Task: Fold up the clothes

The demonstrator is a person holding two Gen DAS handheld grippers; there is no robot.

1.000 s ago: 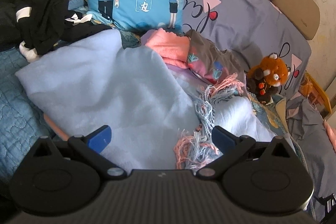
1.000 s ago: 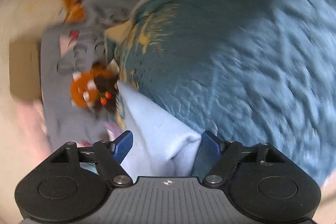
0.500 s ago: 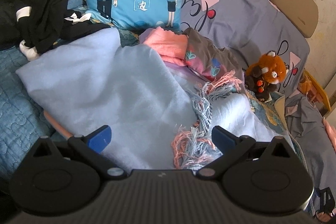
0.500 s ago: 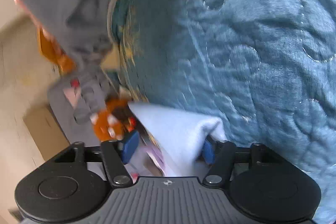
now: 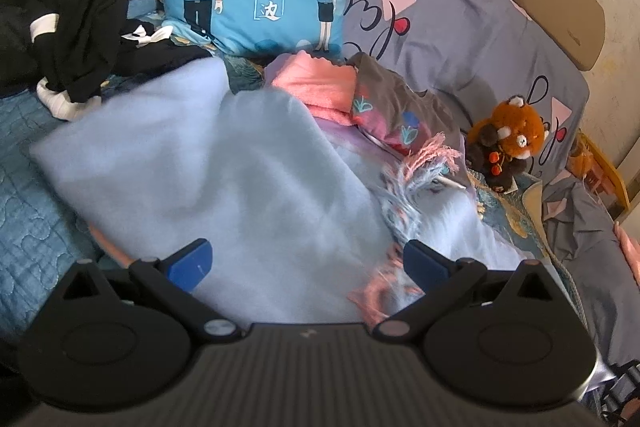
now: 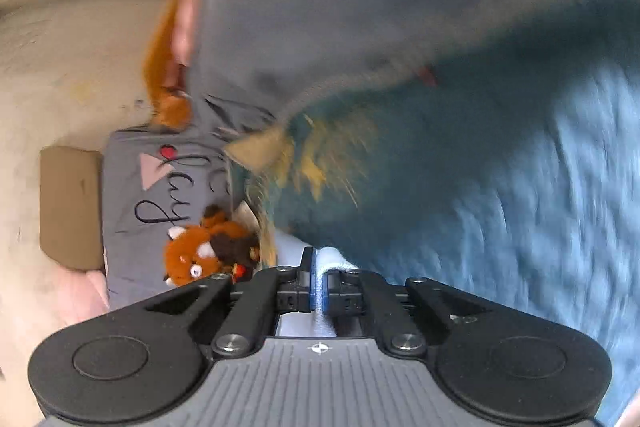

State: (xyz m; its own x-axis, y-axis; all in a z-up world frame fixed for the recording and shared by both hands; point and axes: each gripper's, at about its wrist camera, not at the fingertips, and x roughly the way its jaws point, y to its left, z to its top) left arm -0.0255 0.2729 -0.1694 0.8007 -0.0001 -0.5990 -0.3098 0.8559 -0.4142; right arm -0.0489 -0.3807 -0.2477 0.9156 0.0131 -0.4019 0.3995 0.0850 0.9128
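Bright daylight; right view motion-blurred; fisheye edges warped.

The right gripper [image 6: 319, 277] is clamped on a fold of pale blue cloth [image 6: 334, 255], its blue pads pressed against it. Behind lies a blurred teal quilt [image 6: 500, 187]. A red panda plush [image 6: 204, 251] sits left, on a grey sheet [image 6: 132, 195].

From each wrist we look down along the fingers, close over the bed; both views share the orange plush red panda [image 5: 510, 143] [image 6: 200, 259], at two o'clock left, nine o'clock right.
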